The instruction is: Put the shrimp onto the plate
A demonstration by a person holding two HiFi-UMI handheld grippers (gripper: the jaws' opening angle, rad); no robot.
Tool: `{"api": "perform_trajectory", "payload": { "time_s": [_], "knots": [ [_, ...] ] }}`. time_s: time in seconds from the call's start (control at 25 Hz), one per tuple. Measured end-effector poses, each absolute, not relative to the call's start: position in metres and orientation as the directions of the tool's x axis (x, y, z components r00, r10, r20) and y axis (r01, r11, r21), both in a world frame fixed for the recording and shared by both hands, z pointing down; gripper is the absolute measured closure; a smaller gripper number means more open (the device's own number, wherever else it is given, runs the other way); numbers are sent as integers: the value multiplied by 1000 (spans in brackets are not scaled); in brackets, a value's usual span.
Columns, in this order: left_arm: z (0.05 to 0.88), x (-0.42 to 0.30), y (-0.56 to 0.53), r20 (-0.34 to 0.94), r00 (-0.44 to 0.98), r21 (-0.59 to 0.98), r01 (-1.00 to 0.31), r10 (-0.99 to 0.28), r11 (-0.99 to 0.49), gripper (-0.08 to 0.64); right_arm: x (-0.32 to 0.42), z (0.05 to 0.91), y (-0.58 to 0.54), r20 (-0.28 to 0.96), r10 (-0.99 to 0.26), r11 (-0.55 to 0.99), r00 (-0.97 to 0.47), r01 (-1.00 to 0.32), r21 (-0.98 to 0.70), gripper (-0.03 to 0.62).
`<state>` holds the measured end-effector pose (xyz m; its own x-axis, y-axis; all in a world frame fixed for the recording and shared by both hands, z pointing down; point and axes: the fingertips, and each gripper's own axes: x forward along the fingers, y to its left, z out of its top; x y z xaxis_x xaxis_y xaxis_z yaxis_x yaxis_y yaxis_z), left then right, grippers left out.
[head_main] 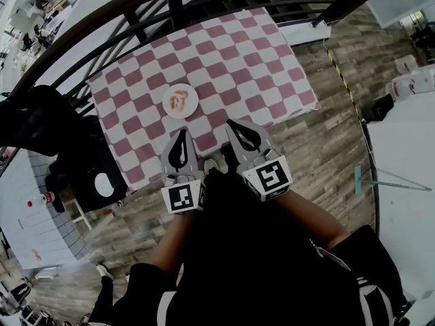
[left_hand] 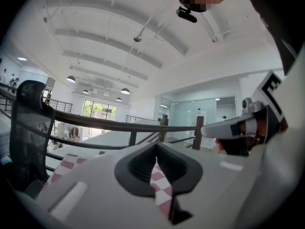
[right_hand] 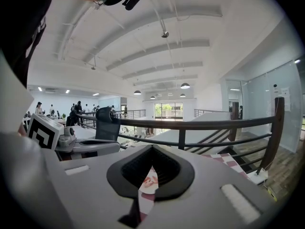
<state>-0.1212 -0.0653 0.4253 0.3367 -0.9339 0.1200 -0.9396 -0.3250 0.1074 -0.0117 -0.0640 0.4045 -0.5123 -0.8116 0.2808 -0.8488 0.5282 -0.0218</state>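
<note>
Shrimp already sits on the plate, mid worktop. Left gripper and right gripper are both closed on nothing, at the near edge, clear of the plate. Likely the only risk is reaching back in and knocking the plate, which would tip the shrimp off.

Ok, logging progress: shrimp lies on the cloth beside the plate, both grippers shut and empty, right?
No. The head view shows the shrimp on the plate, not beside it. The left gripper and right gripper are shut and empty.
</note>
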Motion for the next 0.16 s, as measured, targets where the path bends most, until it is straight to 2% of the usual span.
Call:
{"api": "perform_trajectory", "payload": {
  "time_s": [0.16],
  "knots": [
    [427, -124, -74, 120, 338, 122, -938, -933, -324, 549, -11, 398, -71, 269, -831, 505, -487, -863, 0, 597]
  ]
}}
